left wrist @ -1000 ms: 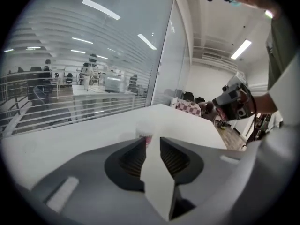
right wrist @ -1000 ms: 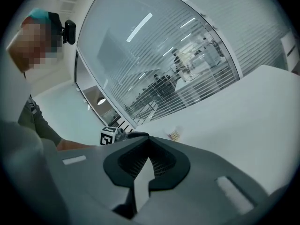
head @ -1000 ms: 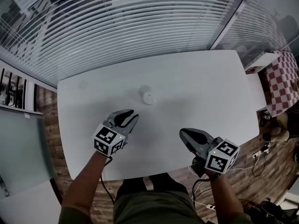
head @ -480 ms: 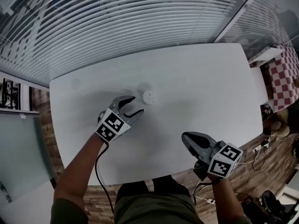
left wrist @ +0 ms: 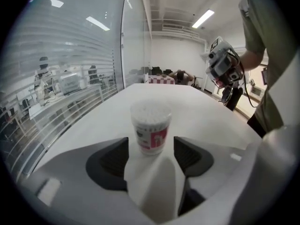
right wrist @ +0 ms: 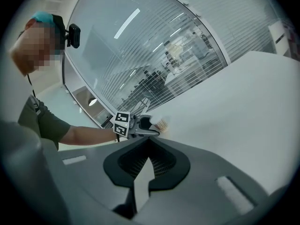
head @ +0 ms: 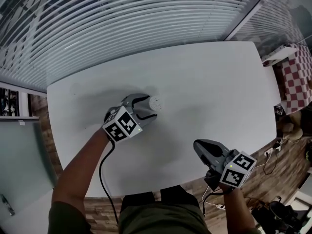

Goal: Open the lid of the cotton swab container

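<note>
The person's left gripper [head: 146,106] is out over the white desk [head: 209,82], angled downward, and its jaws have just been opening. They now stand wide apart. The cotton swab container [left wrist: 151,125] stands upright on the desk right at the tips of those jaws, between them. There is a gap of bare desk on either side, so neither pad presses on it and nothing is gripped. The container is a small clear tub with a pink and white label round its lower half, and white swab heads are packed up to its top. It sits toward the left of the desk's middle. The right gripper [head: 201,147] is held at the near edge of the desk, well apart from the container. Its jaws are closed flat together with nothing between them.
</note>
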`<state>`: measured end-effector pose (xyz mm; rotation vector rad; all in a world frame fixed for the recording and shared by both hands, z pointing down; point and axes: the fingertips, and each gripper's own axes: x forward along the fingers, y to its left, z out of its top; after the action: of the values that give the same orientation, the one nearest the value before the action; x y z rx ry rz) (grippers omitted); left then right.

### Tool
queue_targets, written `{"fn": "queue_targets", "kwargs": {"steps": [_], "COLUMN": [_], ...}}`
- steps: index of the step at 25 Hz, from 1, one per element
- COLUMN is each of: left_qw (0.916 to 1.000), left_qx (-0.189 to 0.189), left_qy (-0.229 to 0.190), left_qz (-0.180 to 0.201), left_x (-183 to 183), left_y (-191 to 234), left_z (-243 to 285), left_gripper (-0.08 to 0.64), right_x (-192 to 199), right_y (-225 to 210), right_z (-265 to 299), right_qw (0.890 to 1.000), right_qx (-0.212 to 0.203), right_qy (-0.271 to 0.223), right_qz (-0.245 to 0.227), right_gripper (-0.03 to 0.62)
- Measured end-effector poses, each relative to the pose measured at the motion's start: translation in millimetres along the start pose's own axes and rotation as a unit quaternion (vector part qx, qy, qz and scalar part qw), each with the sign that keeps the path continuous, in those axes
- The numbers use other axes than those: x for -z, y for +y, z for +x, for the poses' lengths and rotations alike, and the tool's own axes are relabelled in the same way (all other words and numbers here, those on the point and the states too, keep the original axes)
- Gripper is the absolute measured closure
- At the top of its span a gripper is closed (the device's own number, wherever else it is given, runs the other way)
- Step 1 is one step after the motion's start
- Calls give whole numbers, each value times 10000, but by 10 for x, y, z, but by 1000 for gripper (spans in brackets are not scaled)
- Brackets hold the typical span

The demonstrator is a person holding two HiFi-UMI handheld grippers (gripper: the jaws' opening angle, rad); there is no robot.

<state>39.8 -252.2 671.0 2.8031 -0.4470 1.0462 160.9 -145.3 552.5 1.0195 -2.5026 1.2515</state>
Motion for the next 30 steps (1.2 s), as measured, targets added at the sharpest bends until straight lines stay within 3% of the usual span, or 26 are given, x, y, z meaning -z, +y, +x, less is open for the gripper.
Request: {"fn": "queue_targets", "kwargs": {"steps": [21, 30], "left_qw": [9963, 9963], "left_qx": [654, 513], "left_qy": [139, 197], "left_qz": [536, 658], "left_x": [-50, -53], "left_y": [-7, -17], "left_z": [198, 250], "left_gripper": [263, 265], "right_x": [17, 19], "right_y": [-114, -116], "right_z": [207, 265], "right_qw": [9997, 9996], "right_qx": [81, 62], "right_qy": [156, 191], "right_qz": [171, 200], "right_gripper": [583, 583]}}
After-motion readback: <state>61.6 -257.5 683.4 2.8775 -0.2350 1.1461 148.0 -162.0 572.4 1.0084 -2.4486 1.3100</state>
